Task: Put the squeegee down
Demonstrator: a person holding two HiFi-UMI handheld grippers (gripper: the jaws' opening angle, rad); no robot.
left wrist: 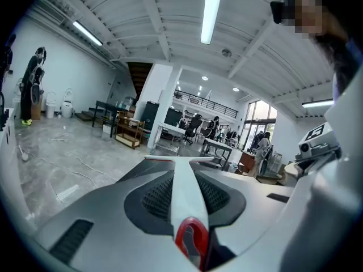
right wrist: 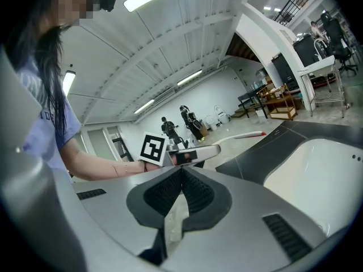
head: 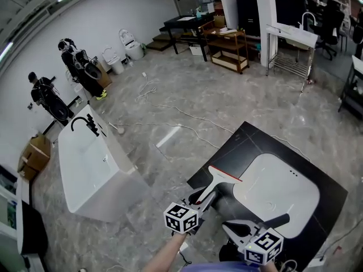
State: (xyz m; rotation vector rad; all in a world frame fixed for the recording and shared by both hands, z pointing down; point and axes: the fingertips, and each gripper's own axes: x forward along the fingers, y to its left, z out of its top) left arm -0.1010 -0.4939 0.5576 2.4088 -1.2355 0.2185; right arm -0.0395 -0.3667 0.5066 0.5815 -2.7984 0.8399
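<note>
Squeegee [head: 222,177] clamped in left gripper [head: 204,201] near white basin [head: 283,194]; right gripper [head: 228,226] jaws together, empty.

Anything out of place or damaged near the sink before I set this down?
Nothing damaged or spilled. Loose white cables trail across the grey marble floor, a possible trip hazard. The white, red-edged squeegee sits straight in the left tool.

Bright, even light comes from ceiling strip lights [left wrist: 211,10]. Shadows are faint, and the polished floor [head: 227,106] shows soft glare. Every view bows toward dark corners. Nearest the lens, the squeegee [left wrist: 184,191] blurs.
</note>
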